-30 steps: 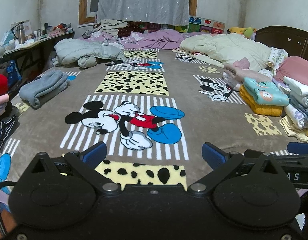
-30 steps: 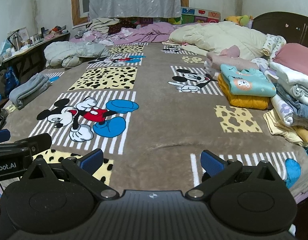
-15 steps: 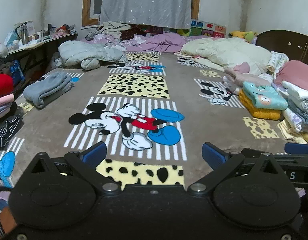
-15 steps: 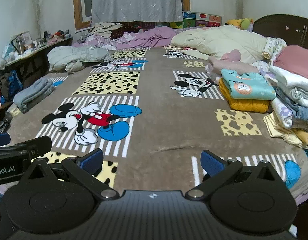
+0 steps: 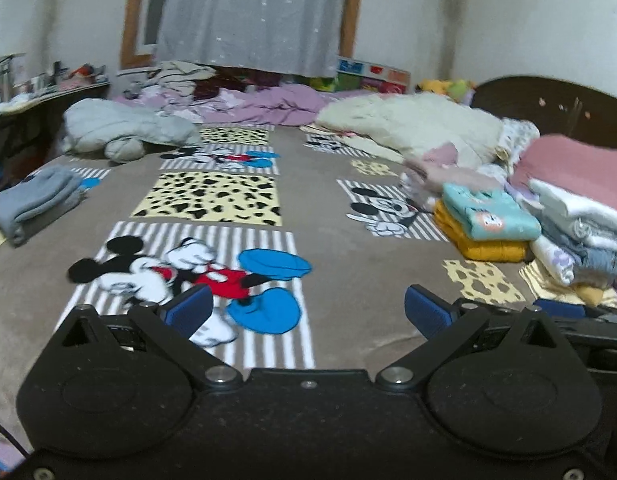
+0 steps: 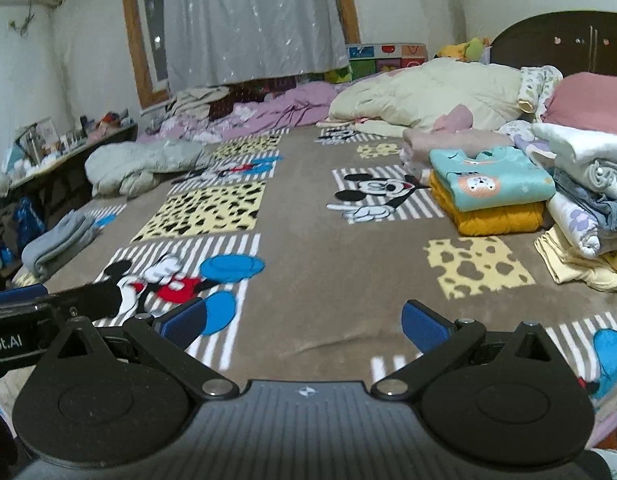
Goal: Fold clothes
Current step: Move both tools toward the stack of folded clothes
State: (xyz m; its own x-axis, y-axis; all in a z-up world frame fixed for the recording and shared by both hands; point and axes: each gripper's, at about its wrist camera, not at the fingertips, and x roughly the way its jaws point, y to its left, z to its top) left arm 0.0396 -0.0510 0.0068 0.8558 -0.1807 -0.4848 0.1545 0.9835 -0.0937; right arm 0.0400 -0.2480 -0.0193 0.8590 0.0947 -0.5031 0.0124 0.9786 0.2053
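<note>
Folded clothes [image 6: 490, 184] stacked right; both hand-held grippers [image 5: 308, 312] [image 6: 304, 322] released, empty; right view alone sharp.

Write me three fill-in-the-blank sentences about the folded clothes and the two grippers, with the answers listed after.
1. The folded teal shirt lies on top of a folded ____ garment.
2. The left gripper and the right gripper both have their jaws ____, holding nothing.
3. The folded grey garment lies near the ____ edge of the blanket.

Answers: mustard yellow; open; left
</note>
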